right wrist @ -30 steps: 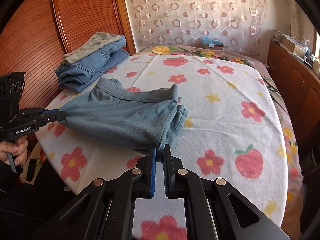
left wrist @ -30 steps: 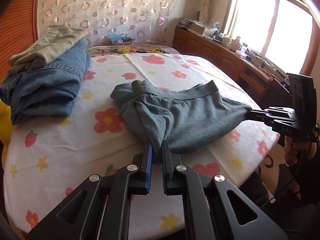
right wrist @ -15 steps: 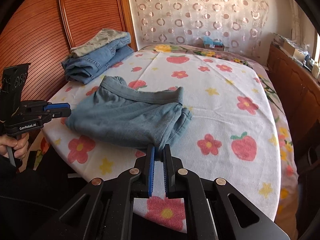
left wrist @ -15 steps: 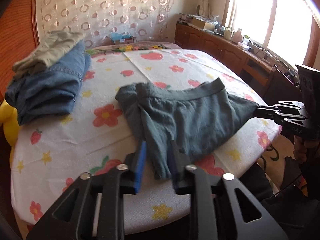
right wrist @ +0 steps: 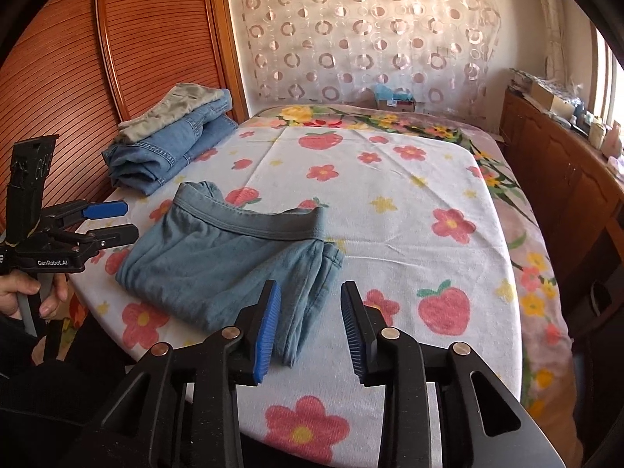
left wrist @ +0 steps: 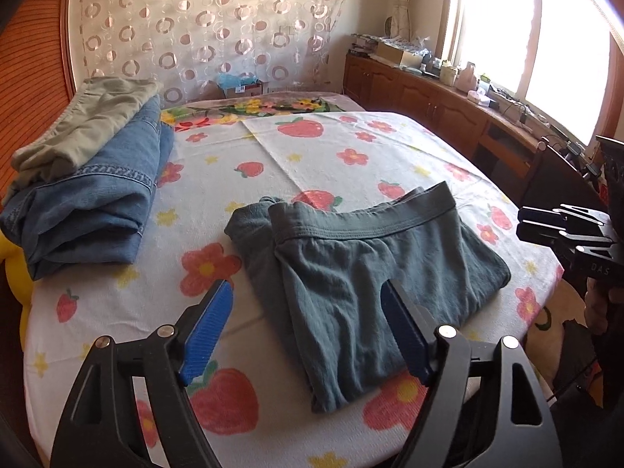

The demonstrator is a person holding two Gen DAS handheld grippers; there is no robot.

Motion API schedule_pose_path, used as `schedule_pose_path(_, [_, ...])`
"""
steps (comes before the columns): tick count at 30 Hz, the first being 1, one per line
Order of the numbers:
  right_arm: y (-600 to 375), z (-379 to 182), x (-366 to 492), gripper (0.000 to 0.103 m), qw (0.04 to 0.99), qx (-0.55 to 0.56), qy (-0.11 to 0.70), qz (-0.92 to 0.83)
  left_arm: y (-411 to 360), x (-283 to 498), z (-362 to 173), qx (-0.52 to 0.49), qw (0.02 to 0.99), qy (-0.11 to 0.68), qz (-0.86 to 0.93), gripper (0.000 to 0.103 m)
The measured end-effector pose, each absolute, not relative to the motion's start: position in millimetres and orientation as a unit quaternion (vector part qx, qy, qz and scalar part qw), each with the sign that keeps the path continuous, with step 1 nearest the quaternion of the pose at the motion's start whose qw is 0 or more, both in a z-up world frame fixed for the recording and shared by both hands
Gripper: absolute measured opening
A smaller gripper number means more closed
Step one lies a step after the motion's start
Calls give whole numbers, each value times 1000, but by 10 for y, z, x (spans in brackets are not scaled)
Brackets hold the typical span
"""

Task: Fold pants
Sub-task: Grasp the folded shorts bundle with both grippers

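Grey-blue pants (left wrist: 362, 273) lie folded on the flowered table, waistband toward the far side; they also show in the right wrist view (right wrist: 226, 261). My left gripper (left wrist: 308, 331) is open and empty, raised just over the pants' near end. It shows open at the left of the right wrist view (right wrist: 113, 220). My right gripper (right wrist: 310, 323) is open and empty above the pants' near corner. It appears at the right edge of the left wrist view (left wrist: 538, 222), clear of the cloth.
A stack of folded jeans (left wrist: 89, 202) with olive pants (left wrist: 89, 121) on top sits at the table's left side, also in the right wrist view (right wrist: 167, 148). The flowered tablecloth (right wrist: 390, 202) covers the table. Wooden cabinets (left wrist: 448, 117) stand under the window.
Both grippers opened and let go of the pants, which now lie slack on the table. Both grippers pulled back and up from the cloth.
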State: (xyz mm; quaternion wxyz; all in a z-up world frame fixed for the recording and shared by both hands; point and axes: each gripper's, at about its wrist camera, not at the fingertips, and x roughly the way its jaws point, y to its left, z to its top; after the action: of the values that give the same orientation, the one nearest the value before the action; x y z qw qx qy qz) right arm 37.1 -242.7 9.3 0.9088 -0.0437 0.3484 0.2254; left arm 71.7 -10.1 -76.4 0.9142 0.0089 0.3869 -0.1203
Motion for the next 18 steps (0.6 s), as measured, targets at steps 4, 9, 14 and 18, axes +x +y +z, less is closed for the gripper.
schedule_pose_path(4, [-2350, 14, 550, 43, 906, -40, 357, 225, -79, 870, -853, 2, 911, 396, -117, 79])
schedule_pose_path(9, [-2312, -140, 834, 44, 899, -27, 380, 217, -2, 1039, -1003, -18, 900, 420, -113, 79])
schedule_pose_path(14, [-2254, -262, 1052, 44, 887, -14, 406, 219, 62, 1108, -1119, -20, 894, 436, -100, 79])
schedule_pose_path(18, [-2202, -260, 1115, 44, 883, -6, 411, 227, 68, 1105, -1129, -19, 895, 435, -101, 79])
